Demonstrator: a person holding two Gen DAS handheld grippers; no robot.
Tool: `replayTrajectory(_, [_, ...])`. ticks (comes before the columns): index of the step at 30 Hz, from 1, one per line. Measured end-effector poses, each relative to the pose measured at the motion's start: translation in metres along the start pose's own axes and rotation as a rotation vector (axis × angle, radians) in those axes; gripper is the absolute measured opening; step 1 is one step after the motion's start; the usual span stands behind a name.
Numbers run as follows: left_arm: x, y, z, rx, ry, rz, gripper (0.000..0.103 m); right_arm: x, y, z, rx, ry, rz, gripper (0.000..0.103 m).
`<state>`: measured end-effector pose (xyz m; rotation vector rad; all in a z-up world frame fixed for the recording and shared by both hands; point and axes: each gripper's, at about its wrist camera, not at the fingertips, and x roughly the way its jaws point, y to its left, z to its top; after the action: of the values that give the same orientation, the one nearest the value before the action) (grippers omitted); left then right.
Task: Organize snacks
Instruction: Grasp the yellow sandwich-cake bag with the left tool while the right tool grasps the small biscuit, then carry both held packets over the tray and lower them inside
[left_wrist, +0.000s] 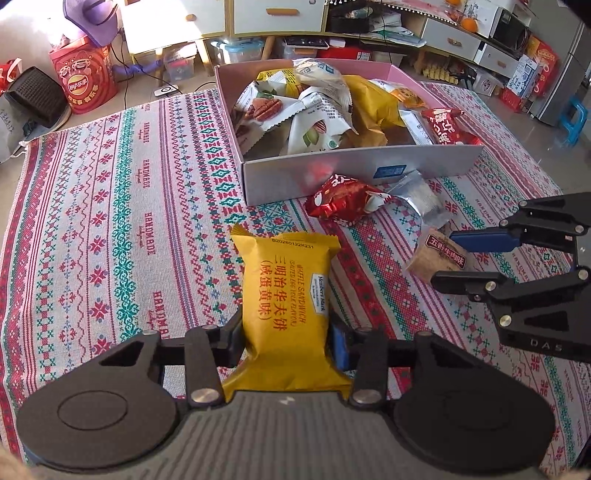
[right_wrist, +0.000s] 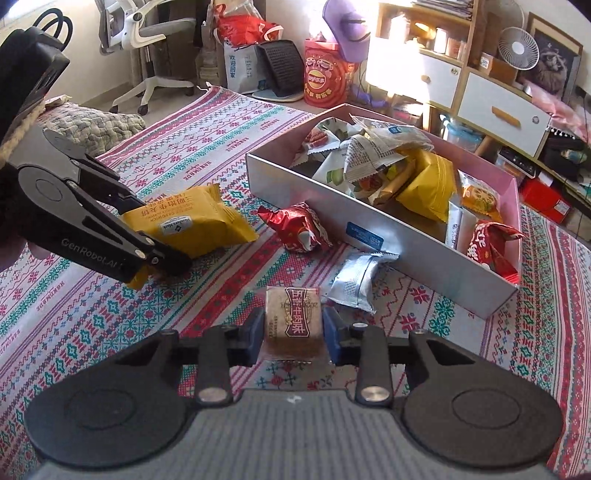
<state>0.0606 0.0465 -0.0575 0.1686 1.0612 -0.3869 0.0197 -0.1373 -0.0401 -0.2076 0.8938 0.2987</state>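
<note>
On the patterned cloth (left_wrist: 110, 184) a box (right_wrist: 332, 206) already holds most snacks. My left gripper (left_wrist: 286, 341) clamps the yellow waffle packet (left_wrist: 286, 288), my right gripper (right_wrist: 293, 328) clamps the brown beef packet (right_wrist: 293, 319), both ready for boxing.

Snack box (left_wrist: 362, 168) far on patterned cloth (left_wrist: 110, 221), packets piled inside. Waffle sandwich pack (left_wrist: 286, 295) near, between left gripper (left_wrist: 286, 343) jaws. Beef snack packet (right_wrist: 293, 319) right of it, between right gripper (right_wrist: 293, 332) jaws. Crumpled wrapper (left_wrist: 341, 197) and foil packet (left_wrist: 421, 197) just before box.
</note>
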Motion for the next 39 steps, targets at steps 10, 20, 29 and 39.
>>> replayTrajectory(10, [0.003,-0.020,-0.006,0.010,0.032,0.033,0.052,-0.001,-0.018,-0.009,0.062,0.058,-0.079,0.033])
replayTrajectory(20, [0.010,-0.028,-0.004,0.011,0.014,0.061,0.059,0.004,-0.020,-0.010,0.081,0.053,-0.074,0.047])
replayTrajectory(29, [0.008,-0.027,-0.003,-0.029,0.018,0.082,0.051,0.004,-0.021,-0.011,0.099,0.052,-0.061,0.042])
replayTrajectory(39, [0.003,-0.027,-0.001,-0.044,0.019,0.075,0.046,0.000,-0.014,-0.008,0.077,0.041,-0.041,0.032])
